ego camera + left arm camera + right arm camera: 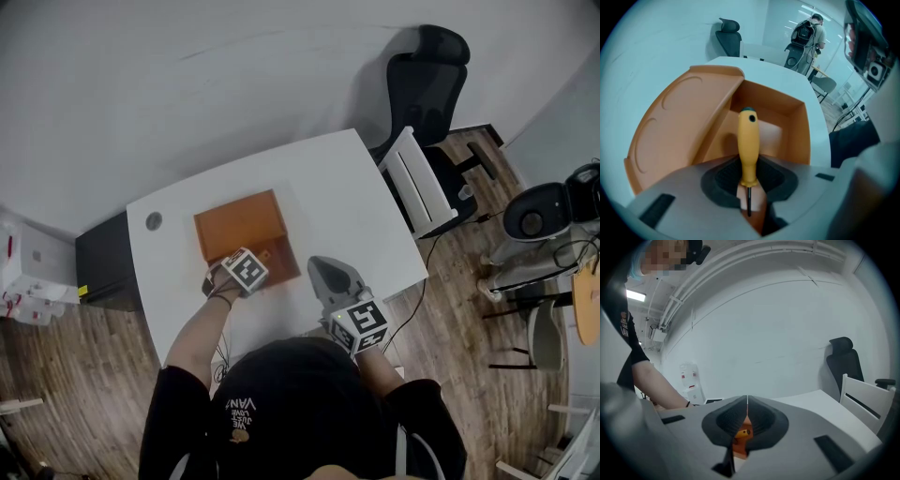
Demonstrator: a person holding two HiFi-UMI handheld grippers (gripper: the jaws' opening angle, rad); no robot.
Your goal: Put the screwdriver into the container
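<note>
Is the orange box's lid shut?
No, the lid stands swung open beside the box, whose inside shows.

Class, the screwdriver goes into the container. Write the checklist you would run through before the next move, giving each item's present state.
1. Screwdriver gripped: ok. The left gripper is closed on it just below the yellow handle.
2. Container open: ok. Its lid is swung back.
3. Screwdriver lined up: ok. The handle points down into the opening.
4. Container floor free: cannot tell. The gripper hides part of it.
5. Right gripper out of the way: ok. It is shut, empty and off to the side of the container.
</note>
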